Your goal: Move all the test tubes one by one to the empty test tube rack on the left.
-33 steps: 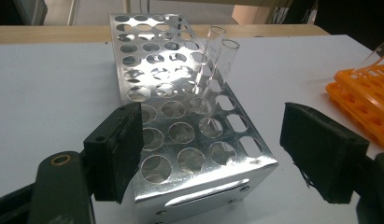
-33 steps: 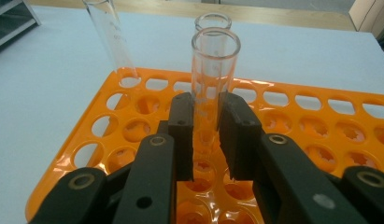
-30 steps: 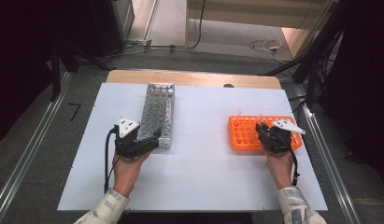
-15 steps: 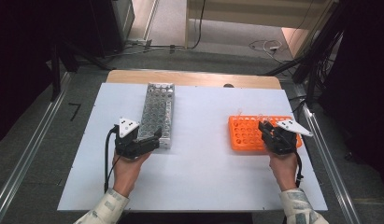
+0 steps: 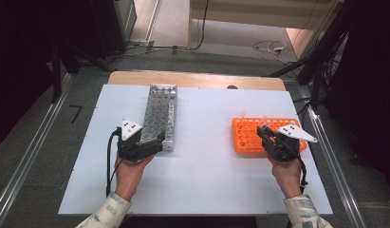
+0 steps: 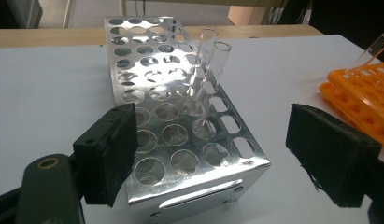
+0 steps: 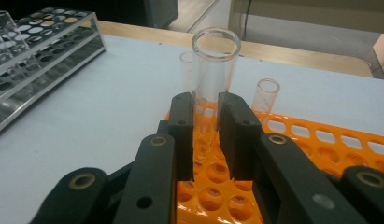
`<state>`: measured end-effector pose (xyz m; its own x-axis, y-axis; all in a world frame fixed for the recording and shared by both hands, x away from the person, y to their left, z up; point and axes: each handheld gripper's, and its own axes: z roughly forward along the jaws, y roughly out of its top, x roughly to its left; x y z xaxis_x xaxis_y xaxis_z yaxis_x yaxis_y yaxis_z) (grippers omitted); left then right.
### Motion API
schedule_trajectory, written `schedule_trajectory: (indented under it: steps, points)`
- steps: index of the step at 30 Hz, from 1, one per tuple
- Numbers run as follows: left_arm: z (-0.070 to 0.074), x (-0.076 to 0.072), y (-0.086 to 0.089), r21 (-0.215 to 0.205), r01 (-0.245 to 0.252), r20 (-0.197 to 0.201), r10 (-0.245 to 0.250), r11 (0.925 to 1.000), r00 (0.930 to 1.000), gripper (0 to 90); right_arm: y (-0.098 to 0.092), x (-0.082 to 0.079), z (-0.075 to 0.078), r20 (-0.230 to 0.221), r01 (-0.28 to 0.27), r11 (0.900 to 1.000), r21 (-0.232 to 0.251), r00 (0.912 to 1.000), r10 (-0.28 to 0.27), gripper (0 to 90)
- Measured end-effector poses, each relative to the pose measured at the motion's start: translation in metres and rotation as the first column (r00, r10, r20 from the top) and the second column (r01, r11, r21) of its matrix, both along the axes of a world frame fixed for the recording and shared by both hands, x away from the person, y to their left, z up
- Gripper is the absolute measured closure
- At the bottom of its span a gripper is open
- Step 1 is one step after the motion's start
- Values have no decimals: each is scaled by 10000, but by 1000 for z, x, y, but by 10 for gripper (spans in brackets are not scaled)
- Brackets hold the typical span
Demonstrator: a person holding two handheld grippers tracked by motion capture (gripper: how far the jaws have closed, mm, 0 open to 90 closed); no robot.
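a white surface (image 5: pixel 202 190) carries a metal rack (image 5: pixel 159 116) on the left and an orange rack (image 5: pixel 247 135) on the right. the right tool (image 7: pixel 206 135) is clenched around a glass tube (image 7: pixel 213 70) over the orange rack. the left tool (image 6: pixel 208 154) gapes released at the metal rack's near end, where two tubes (image 6: pixel 213 70) stand.

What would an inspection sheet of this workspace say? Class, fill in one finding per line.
Surface: white table top on a wooden table, bare in the middle.
Job's things: metal rack holding two glass tubes; orange rack at the right with further tubes; one clear tube between the right jaws.
Clutter: nothing seen.
Grippers: left gripper open at the metal rack's near end; right gripper shut on the clear tube.
Cables: black cable trailing from the left gripper; more cables on the floor behind the table.
Surroundings: metal rails flank the table; dark equipment beyond.
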<state>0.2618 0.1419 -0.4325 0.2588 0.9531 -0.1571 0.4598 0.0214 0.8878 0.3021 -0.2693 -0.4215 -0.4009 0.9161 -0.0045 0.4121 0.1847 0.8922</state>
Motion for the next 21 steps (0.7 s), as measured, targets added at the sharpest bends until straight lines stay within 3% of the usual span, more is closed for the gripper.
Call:
schedule_trajectory:
  steps: [12, 21]
  points:
    - [1, -1, -3, 46, 99, -10, -99, 9999, 10000, 169, 18, -6, 0, -71, -643, 9979, 0, 9979, 643, 731]
    - [1, -3, -5, 48, 176, 41, -176, 9998, 9998, 169, 40, -11, -3, -209, -1313, 9913, -106, 9912, 1311, 731]
